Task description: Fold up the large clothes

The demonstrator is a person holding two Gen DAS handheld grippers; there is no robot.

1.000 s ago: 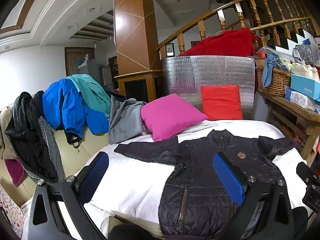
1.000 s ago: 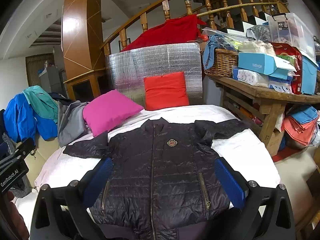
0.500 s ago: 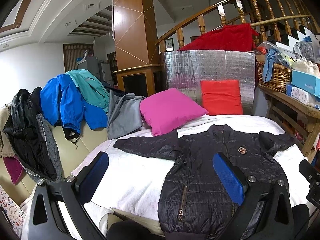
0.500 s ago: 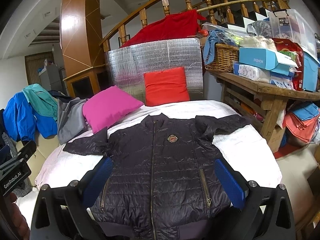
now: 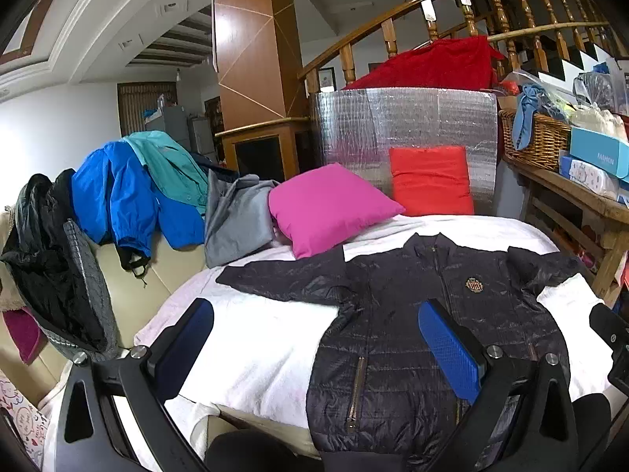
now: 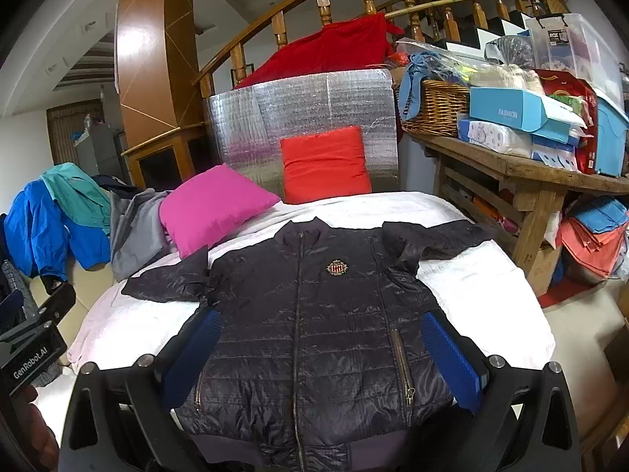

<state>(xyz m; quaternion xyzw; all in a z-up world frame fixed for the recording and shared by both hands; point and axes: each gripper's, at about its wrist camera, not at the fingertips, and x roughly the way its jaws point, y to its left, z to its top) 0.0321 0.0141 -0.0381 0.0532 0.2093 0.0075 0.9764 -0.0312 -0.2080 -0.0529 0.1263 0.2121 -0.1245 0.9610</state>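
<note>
- black puffer jacket (image 6: 314,314) lying flat, zipped, sleeves spread out on the white bed (image 6: 491,287)
- left hand-held gripper (image 5: 314,348) wide apart, holding nothing
- right hand-held gripper (image 6: 318,354) same, fingers apart above the hem

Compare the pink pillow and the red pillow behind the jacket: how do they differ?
The pink pillow lies tilted on the bed, one corner beside the black jacket; the red pillow stands upright against the silver foil panel, apart from the jacket. The pink one looks larger, though nearer. Both are plain and square.

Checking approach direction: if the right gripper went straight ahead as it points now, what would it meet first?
Probably the black quilted zip-up jacket spread flat on the white bed cover; the open right gripper frames its lower front. Depth is unclear.
</note>
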